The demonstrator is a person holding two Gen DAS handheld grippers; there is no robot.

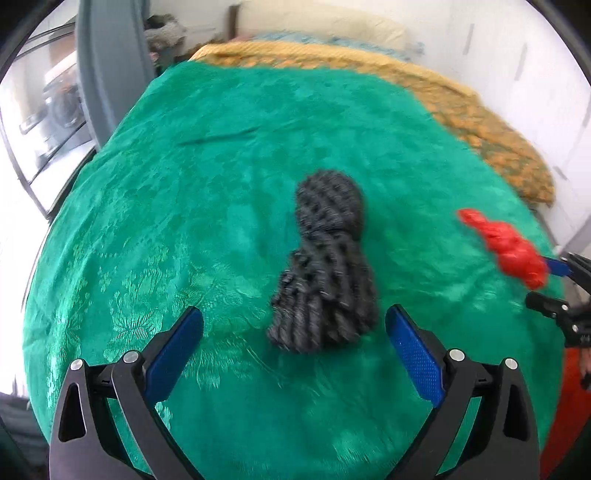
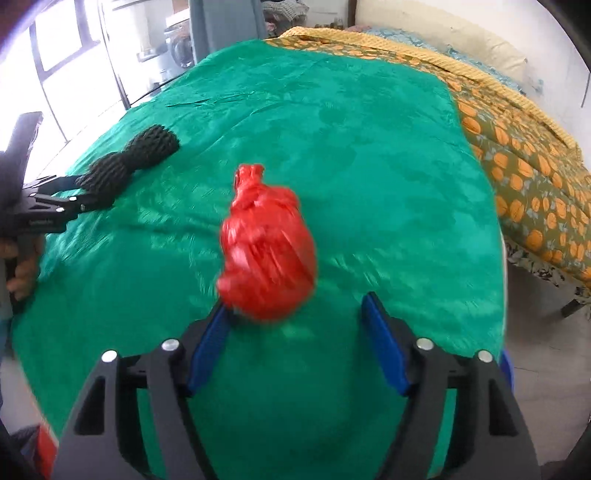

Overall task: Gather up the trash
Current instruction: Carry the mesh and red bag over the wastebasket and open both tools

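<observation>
A black foam net sleeve (image 1: 325, 258) lies on the green bedspread (image 1: 184, 221). My left gripper (image 1: 295, 325) is open, and the sleeve's near end sits just between its blue fingertips (image 1: 188, 332) without being pressed. A crumpled red plastic bag (image 2: 267, 251) rests on the spread in front of my right gripper (image 2: 295, 306), which is open. The bag's lower edge is against the left pad, and a gap shows to the right pad. In the right wrist view the net sleeve (image 2: 133, 162) and my left gripper (image 2: 79, 194) are at the far left. The left wrist view has the red bag (image 1: 506, 247) beside my right gripper (image 1: 546, 284).
An orange-patterned quilt (image 2: 524, 177) covers the bed's far right side, with a pillow (image 2: 443, 33) behind it. A grey curtain (image 1: 110, 66) and glass panes (image 1: 44, 110) stand to the left. The bed's edge drops off at the right. A hand (image 2: 22, 273) holds the left gripper.
</observation>
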